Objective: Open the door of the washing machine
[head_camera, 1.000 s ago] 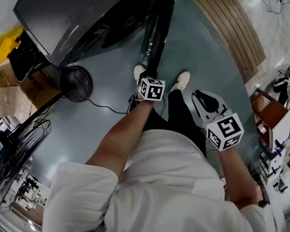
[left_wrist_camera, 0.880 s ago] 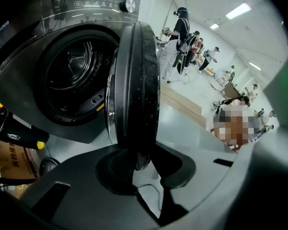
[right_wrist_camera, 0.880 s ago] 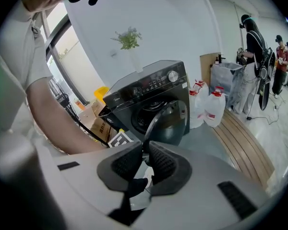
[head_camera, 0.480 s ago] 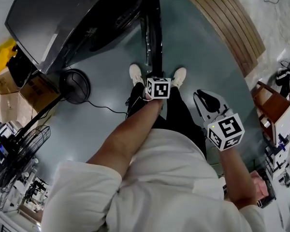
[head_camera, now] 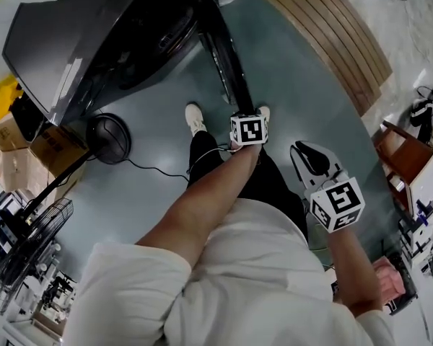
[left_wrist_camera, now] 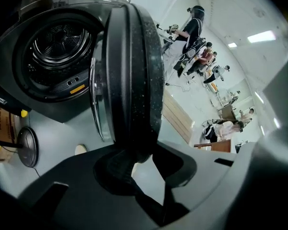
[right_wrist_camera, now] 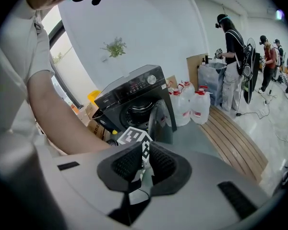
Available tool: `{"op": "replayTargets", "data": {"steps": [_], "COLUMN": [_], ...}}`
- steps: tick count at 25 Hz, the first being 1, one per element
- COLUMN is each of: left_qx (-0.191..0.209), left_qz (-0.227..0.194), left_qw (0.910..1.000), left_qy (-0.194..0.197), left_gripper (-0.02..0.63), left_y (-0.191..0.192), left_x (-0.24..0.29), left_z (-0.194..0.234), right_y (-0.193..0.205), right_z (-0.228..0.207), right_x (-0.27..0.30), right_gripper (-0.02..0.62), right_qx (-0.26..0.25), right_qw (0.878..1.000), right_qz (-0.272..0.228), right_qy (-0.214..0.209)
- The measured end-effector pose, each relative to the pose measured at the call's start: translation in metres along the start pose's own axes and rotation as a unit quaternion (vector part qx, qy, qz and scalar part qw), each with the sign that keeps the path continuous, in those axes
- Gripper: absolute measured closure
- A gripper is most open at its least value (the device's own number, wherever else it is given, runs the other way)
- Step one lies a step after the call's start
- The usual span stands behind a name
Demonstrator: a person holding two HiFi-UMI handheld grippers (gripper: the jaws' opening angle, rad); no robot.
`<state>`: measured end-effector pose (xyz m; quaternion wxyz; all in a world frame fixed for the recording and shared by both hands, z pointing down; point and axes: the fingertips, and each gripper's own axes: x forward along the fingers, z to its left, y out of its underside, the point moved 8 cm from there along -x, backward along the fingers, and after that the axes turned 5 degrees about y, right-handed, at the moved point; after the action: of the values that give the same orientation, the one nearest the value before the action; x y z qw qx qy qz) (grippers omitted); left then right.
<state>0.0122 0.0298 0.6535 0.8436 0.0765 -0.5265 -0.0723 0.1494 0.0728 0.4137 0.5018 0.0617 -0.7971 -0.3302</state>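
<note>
Washing machine door (left_wrist_camera: 132,71) stands swung out, edge-on, from the washing machine (head_camera: 72,42). Its rim lies between the left gripper's (left_wrist_camera: 145,159) jaws, which have just been opening, leaving a gap. The right gripper (right_wrist_camera: 143,153) is narrow and empty above bare floor (head_camera: 303,78).

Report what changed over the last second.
The door swung wider, away from the washing machine, drawn by the left gripper, which moved right in the head view. Its jaws have just been opening; the door's edge stands between them, with a gap at one pad. The right gripper stayed empty beside the person; the washing machine did not move.
</note>
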Motion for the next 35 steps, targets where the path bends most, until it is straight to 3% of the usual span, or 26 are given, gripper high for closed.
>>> {"op": "replayTargets", "data": {"steps": [19, 35], "left_qx": [-0.121, -0.14], "left_qz": [-0.029, -0.035], "left_qw": [0.992, 0.9894], "left_qy": [0.022, 0.017], "left_gripper": [0.483, 0.48], "left_y": [-0.054, -0.06], "left_x": [0.066, 0.071], "left_z": [-0.1, -0.106], "right_y": [0.035, 0.04], "right_z": [-0.086, -0.11], "right_x": [-0.055, -0.064], "right_gripper": [0.543, 0.543], "right_qx": [0.04, 0.042], "right_qw": [0.998, 0.998], "right_qz": [-0.017, -0.024], "right_qy": [0.038, 0.035]}}
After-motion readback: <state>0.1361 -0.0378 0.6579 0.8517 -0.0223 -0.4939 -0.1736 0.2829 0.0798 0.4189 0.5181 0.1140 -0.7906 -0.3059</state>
